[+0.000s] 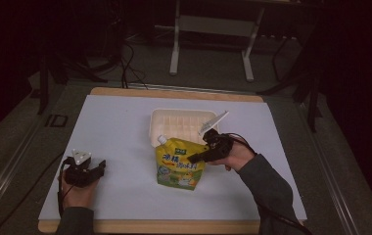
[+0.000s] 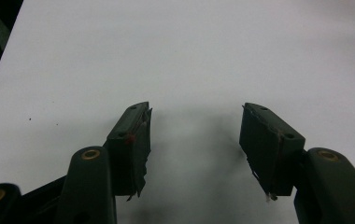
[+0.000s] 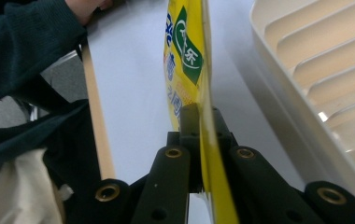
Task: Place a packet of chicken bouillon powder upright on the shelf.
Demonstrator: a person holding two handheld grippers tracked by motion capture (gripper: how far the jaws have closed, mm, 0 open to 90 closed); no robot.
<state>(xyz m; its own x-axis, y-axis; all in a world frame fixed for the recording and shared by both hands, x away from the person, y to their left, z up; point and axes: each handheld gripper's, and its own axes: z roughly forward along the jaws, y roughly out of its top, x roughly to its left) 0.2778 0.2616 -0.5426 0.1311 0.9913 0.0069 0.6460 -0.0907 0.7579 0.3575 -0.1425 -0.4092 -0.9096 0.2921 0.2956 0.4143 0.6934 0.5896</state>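
Observation:
A yellow spouted drink pouch (image 1: 179,165) stands upright on the white table (image 1: 125,142), just in front of a white ribbed tray (image 1: 181,125). My right gripper (image 1: 192,157) comes in from the right and is shut on the pouch's right edge. In the right gripper view the two jaws pinch the thin yellow pouch edge (image 3: 207,140) between them, with the tray (image 3: 306,79) to the right. My left gripper (image 1: 101,166) rests at the front left of the table, well apart from the pouch. Its jaws stand wide open over bare table (image 2: 195,135), nothing between them.
The table's wooden front edge (image 1: 164,226) runs close to both forearms. A white table frame (image 1: 213,29) and cables stand on the dark floor beyond the far edge. A dark sleeve (image 3: 31,42) shows at the left of the right gripper view.

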